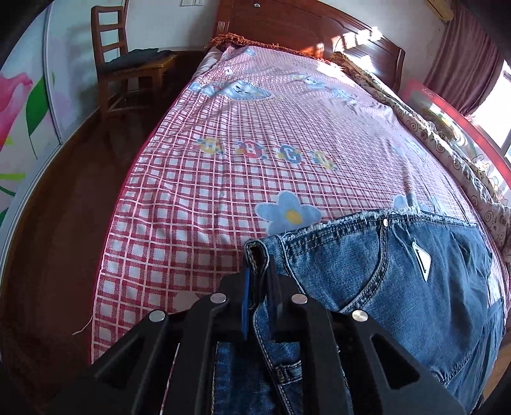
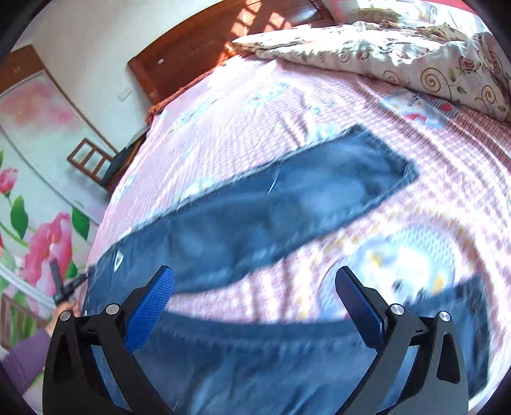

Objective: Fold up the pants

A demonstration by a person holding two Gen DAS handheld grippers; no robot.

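Blue denim pants (image 1: 399, 281) lie on a bed with a pink checked sheet (image 1: 223, 191). The waistband end is near me in the left wrist view. My left gripper (image 1: 258, 271) is shut on a folded corner of the waistband, and denim sticks up between its pads. In the blurred right wrist view the pants (image 2: 287, 204) are spread out: one leg runs up to the right and the other crosses the bottom under the gripper. My right gripper (image 2: 255, 303) hangs open above the gap between the legs, with nothing between its blue-padded fingers (image 2: 150, 309).
A floral quilt (image 2: 415, 64) is heaped along the far right side of the bed. A wooden headboard (image 1: 303, 28) stands at the far end. A wooden chair (image 1: 127, 64) and a flower-printed wardrobe (image 1: 25, 111) stand left of the bed. A hand (image 2: 62, 311) and purple sleeve (image 2: 25, 357) show at left.
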